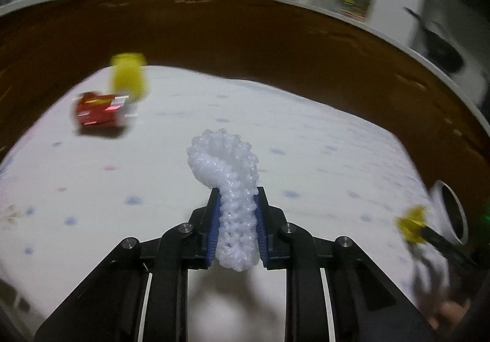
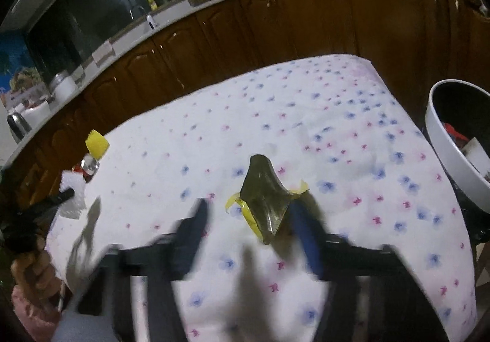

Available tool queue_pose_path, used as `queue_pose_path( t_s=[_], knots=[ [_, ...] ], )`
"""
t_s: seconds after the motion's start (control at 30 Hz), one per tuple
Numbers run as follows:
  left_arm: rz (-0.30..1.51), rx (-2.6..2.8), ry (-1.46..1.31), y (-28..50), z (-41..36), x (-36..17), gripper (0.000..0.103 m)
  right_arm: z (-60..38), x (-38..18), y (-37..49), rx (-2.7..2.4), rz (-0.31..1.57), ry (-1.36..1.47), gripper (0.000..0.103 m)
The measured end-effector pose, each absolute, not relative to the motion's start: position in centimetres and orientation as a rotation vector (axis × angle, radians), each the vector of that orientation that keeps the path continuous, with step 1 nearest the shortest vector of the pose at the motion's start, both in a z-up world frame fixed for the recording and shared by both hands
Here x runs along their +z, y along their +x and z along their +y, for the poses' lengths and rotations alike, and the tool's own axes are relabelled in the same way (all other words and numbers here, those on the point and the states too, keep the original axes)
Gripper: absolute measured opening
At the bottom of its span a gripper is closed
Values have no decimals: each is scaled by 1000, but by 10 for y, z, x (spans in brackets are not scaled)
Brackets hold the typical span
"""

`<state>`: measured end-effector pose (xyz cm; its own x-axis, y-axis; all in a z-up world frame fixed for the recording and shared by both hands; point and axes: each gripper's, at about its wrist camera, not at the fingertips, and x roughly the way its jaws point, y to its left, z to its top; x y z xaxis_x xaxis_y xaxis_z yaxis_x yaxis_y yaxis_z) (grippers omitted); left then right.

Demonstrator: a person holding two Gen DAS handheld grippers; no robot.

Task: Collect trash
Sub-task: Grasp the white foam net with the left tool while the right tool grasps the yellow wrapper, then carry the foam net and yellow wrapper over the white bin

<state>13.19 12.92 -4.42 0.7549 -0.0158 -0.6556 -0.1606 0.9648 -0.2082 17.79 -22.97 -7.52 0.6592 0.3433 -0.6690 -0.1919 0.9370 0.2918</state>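
Foam netting was pinched tight, wrapper wasn't quite grabbed

The left gripper (image 1: 237, 219) was clamped on a white foam net sleeve (image 1: 228, 176), knobbly, curling over ahead of its fingertips. The right gripper (image 2: 248, 219) stood apart around a crumpled olive-and-yellow wrapper (image 2: 265, 198) near its right finger; too blurred to tell if they touched.

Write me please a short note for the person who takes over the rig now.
Left gripper: shut on the white foam net.
Right gripper: blurred, jaws look apart around the dark wrapper; no sure grip.
White bin at the table's right edge already holds some trash.
Left to do: bin both pieces, then the red wrapper and yellow cup far left.
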Motion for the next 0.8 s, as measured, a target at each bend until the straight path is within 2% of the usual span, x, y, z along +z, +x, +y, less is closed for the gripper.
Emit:
queue_pose_path(
  t_s=[0.03, 0.13, 0.8],
  knots=[
    [720, 31, -259, 133, 114, -43, 19, -230, -75, 177, 306, 791, 203, 13],
    [738, -83, -257, 137, 77, -42, 19, -235, -71, 170, 311, 770, 200, 8],
    [786, -426, -173, 156, -84, -26, 19, -339, -26, 126, 227, 647, 303, 8]
  ],
)
